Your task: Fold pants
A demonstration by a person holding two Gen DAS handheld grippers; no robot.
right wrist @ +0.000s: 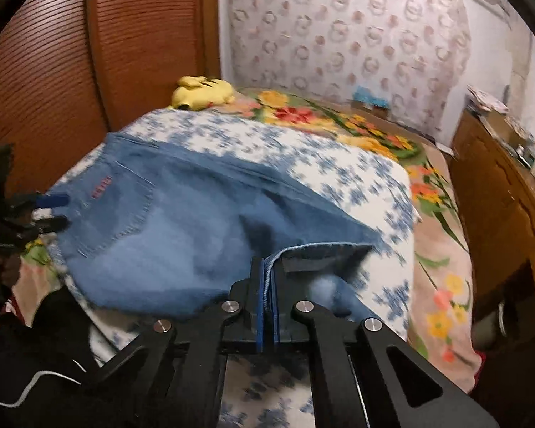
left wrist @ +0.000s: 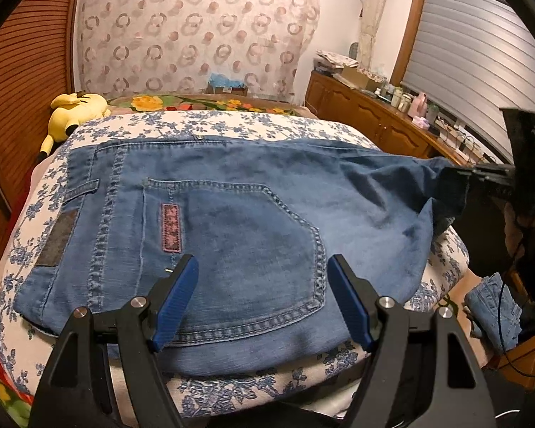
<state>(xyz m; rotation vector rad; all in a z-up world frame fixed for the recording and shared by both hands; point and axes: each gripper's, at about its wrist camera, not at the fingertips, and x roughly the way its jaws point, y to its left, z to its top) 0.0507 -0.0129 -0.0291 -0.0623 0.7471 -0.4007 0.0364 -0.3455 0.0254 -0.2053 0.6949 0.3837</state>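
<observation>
Two tongs work the jeans (left wrist: 232, 221) spread on the bed (left wrist: 232, 121), back pocket (left wrist: 239, 249) up. Nearest that pocket, the left tongs (left wrist: 264, 299) hover wide, empty. Far from it, the right tongs (right wrist: 266, 285) pinch a hem edge — raised off the bed. Judging by this, folding has barely begun — legs remain to bring toward the pocket.

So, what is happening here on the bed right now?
A person is folding blue jeans spread on a floral quilt, with a gripper in each hand. The right gripper is shut on the hem of a leg at the jeans' far end. The left gripper is open over the back pocket, holding nothing.
</observation>
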